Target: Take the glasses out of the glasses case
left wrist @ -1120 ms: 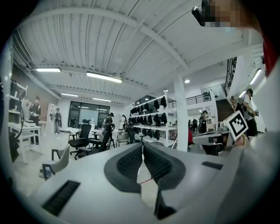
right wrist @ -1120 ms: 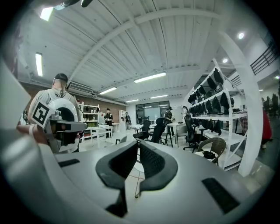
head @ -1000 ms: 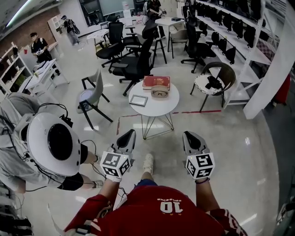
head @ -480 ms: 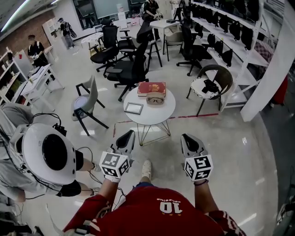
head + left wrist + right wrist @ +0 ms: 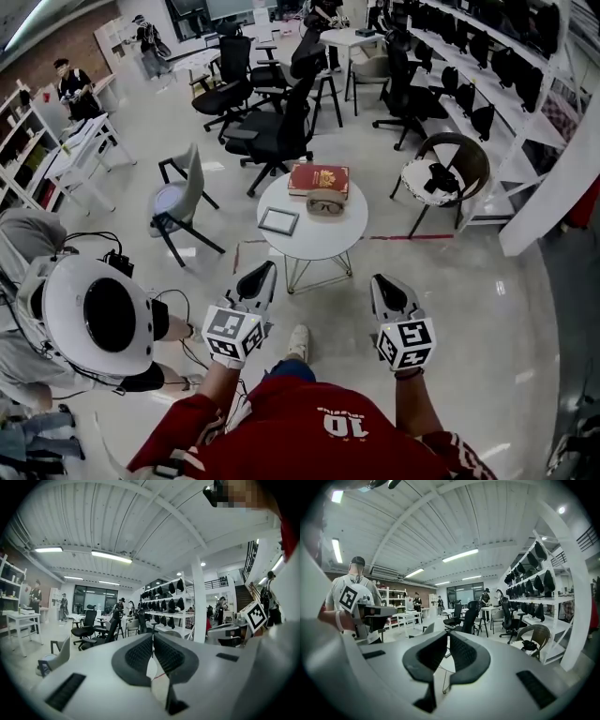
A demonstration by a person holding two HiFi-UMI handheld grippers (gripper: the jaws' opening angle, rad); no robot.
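Observation:
A round white table (image 5: 323, 242) stands a few steps ahead on the floor. On it lies a tan glasses case (image 5: 325, 205), open, with dark glasses showing inside. Behind the case is a red book (image 5: 319, 178), and to its left a small framed slab (image 5: 279, 221). My left gripper (image 5: 261, 274) and right gripper (image 5: 382, 282) are held side by side at waist height, well short of the table. In the left gripper view the left gripper (image 5: 153, 637) has its pads together on nothing. In the right gripper view the right gripper (image 5: 447, 636) is likewise shut and empty.
A person in a white helmet (image 5: 98, 314) crouches close at my left. A grey chair (image 5: 183, 202) stands left of the table, black office chairs (image 5: 272, 131) behind it, a wicker chair (image 5: 441, 173) to its right. A white shelf unit (image 5: 553, 141) runs along the right.
The head view has shifted a little, so the table sits slightly lower and further right in the picture. Both grippers keep the same pose and stay shut.

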